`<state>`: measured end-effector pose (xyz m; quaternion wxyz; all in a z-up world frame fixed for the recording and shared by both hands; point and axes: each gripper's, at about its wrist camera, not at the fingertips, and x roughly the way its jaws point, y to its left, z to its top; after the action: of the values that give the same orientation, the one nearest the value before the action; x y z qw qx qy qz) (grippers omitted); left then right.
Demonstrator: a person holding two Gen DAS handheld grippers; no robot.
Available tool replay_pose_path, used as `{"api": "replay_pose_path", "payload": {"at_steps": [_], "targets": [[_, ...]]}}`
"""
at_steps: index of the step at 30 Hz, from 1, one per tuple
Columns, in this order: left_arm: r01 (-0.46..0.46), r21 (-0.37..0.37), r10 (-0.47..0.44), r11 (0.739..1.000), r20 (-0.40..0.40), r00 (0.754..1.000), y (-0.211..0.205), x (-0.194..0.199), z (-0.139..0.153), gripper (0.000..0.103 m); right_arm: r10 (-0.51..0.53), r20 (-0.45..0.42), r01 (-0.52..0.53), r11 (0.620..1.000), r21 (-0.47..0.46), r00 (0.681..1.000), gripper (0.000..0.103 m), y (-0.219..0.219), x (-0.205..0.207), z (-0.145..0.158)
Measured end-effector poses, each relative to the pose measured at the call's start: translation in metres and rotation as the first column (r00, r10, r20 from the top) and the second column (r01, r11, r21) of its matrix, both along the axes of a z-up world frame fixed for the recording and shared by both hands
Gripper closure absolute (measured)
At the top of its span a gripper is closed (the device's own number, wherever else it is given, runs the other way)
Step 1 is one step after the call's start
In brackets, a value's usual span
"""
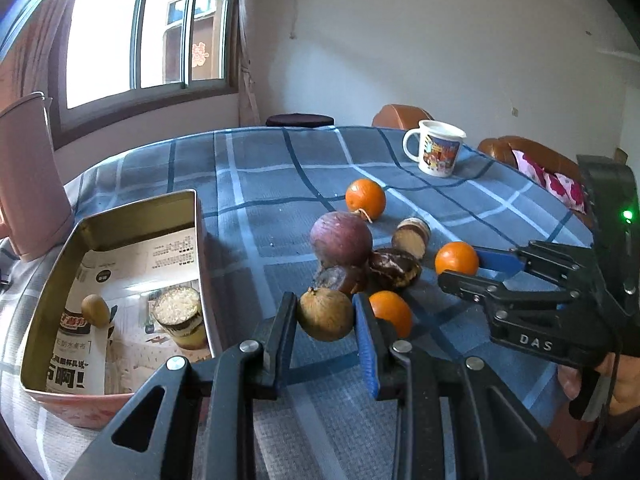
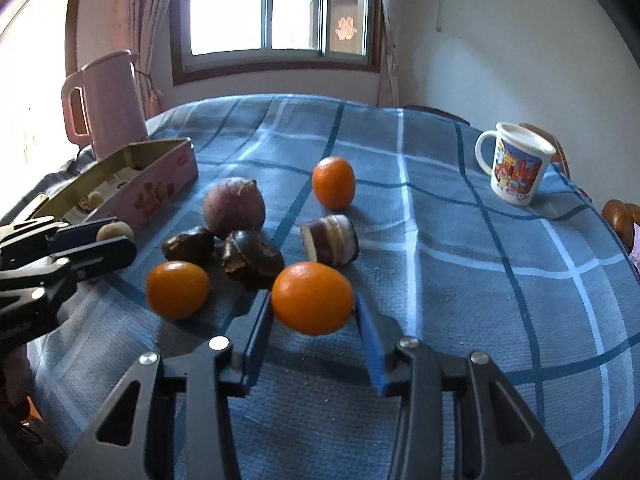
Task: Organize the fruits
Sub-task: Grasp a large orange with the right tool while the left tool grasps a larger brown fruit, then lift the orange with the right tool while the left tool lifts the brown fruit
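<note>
My left claw (image 1: 325,312) has its pads pressed on a round, dull brown-green fruit (image 1: 326,314) with a rough matte skin, clamped on both sides. My right claw (image 2: 314,300) is closed the same way on a smooth, glossy orange (image 2: 313,297), slightly oval; from the left camera that claw reaches in from the right edge with the orange at its tips. Both claws tilt down toward the counter (image 2: 440,240), and part of a hand (image 1: 576,376) shows under the right one's black body.

Just past the held pieces sits a tight cluster: a second orange (image 2: 178,295), two dark, wrinkled, split pieces (image 2: 252,258) touching each other, a large dull purple round fruit (image 2: 234,208) behind them, and a short layered cylinder (image 2: 330,238) lying on its side, dark outside with pale bands. A third orange (image 2: 333,182) stands apart farther back.

The counter wears a woven blue plaid cloth. To the left lies an open rectangular metal tin (image 1: 52,292), gold inside, pink outside, lined with printed paper, holding one small brown-green fruit (image 1: 95,311). A pink plastic jug (image 2: 108,104) stands behind it; a white printed mug (image 2: 516,164) sits far right.
</note>
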<state>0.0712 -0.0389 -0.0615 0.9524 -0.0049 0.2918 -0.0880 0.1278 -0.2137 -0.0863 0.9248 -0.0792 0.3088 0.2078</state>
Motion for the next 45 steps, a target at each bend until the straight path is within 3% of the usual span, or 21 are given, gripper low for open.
{"api": "replay_pose_path", "payload": {"at_steps": [13, 45], "targets": [[-0.036, 0.005, 0.036, 0.999, 0.089, 0.995, 0.002, -0.011, 0.005, 0.073, 0.02, 0.144, -0.024, 0.999, 0.027, 0.989, 0.058, -0.001, -0.022, 0.01], [-0.066, -0.011, 0.067, 0.998, 0.202, 0.977, 0.006, -0.029, 0.012, 0.073, 0.04, 0.33, -0.06, 0.997, 0.049, 0.943, 0.058, -0.004, -0.052, 0.017]]}}
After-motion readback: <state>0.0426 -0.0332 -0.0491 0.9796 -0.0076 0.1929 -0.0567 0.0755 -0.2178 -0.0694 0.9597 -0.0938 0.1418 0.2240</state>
